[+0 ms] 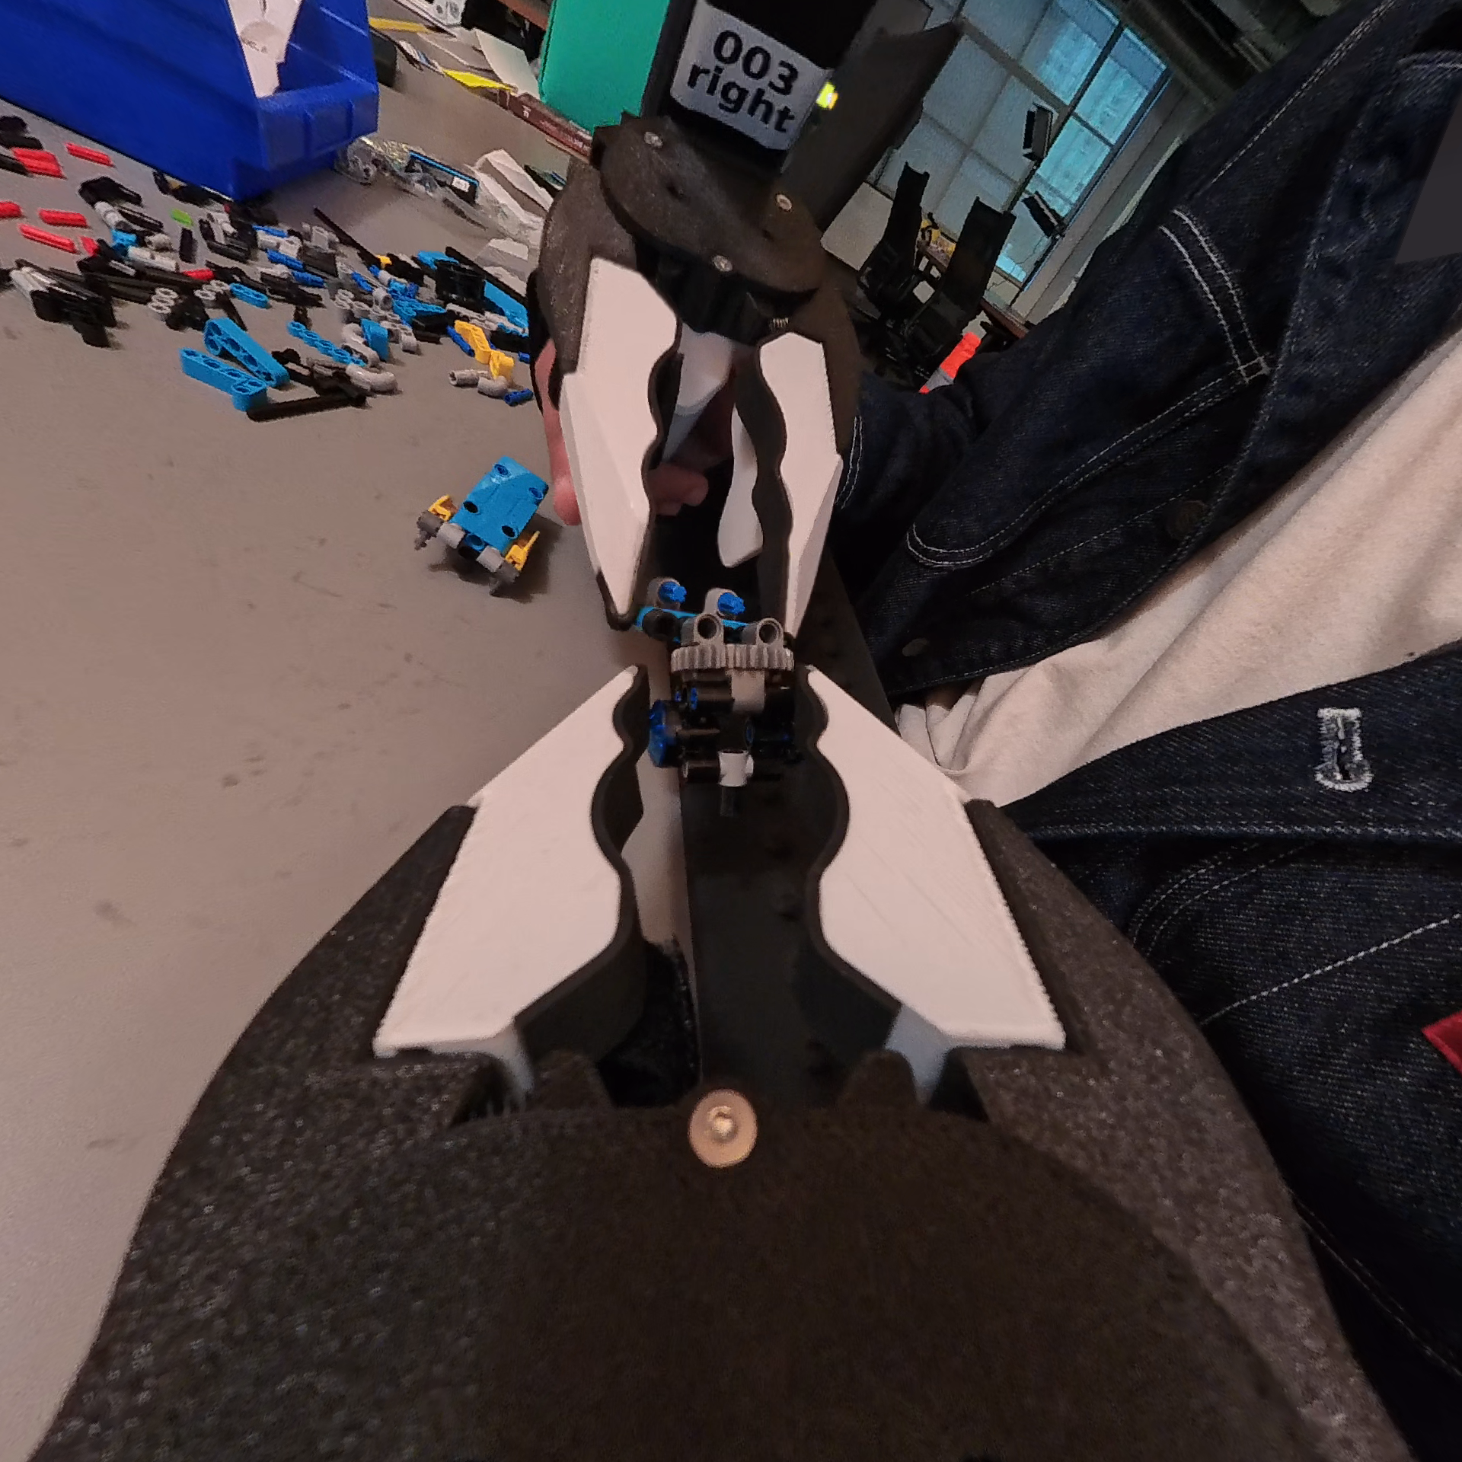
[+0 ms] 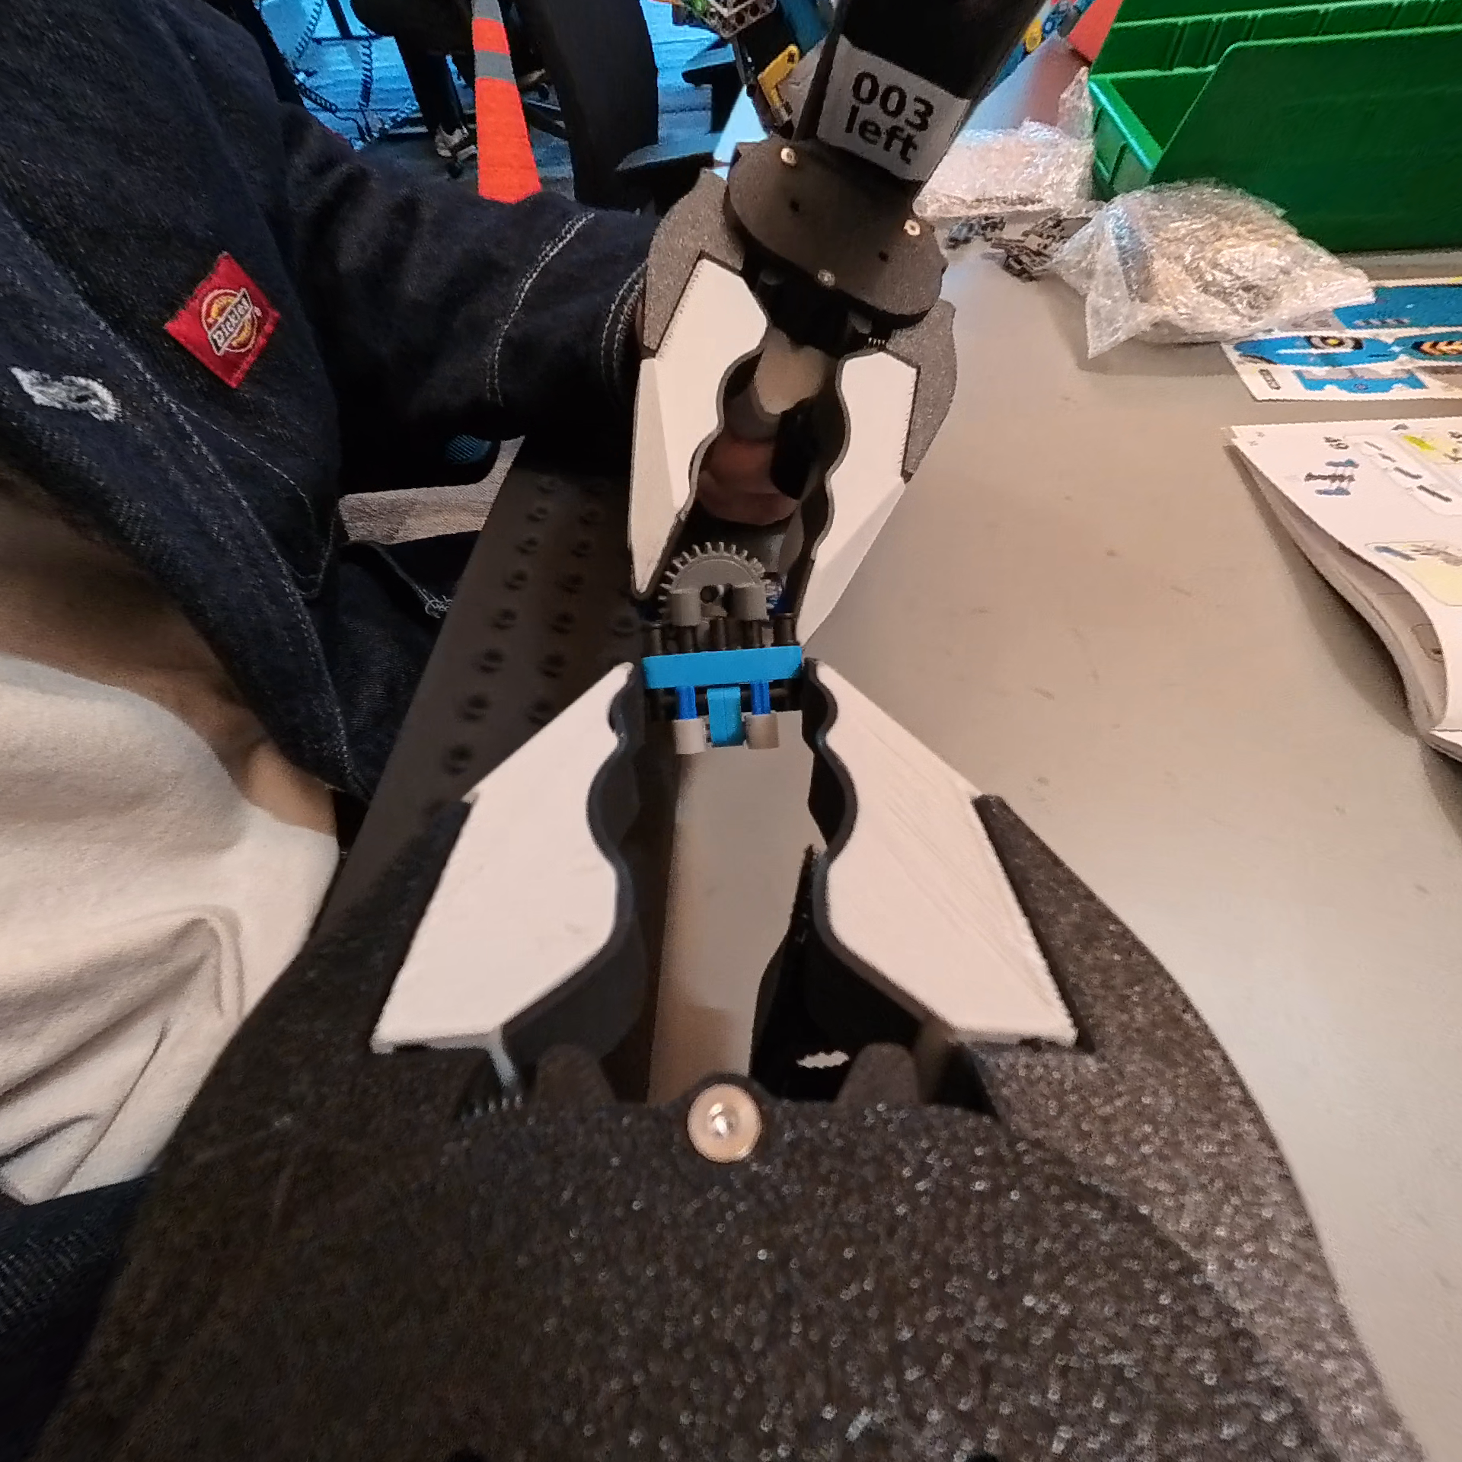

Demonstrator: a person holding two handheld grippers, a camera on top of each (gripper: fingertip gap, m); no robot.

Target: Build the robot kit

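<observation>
A small brick-built assembly is held between both grippers above the table's near edge. My left gripper (image 1: 720, 676) is shut on its end with grey gears (image 1: 732, 657) and black and blue pins. My right gripper (image 2: 720, 672) is shut on its other end, a blue beam (image 2: 720, 667) with blue pins and grey bushes. The grippers face each other tip to tip. The right gripper (image 1: 708, 621) shows from above in the left wrist view, and the left gripper (image 2: 724, 609) shows with the gear (image 2: 716, 573) in the right wrist view.
On the grey table (image 1: 237, 751) lie a spread of loose pieces (image 1: 277, 316), a small blue and yellow build (image 1: 494, 514) and a blue bin (image 1: 198, 79). A green bin (image 2: 1305, 119), plastic bags (image 2: 1187, 253) and an open booklet (image 2: 1361, 554) lie on the right. A person's denim jacket (image 2: 237, 316) is close by. My left and right fingertips are right by each other.
</observation>
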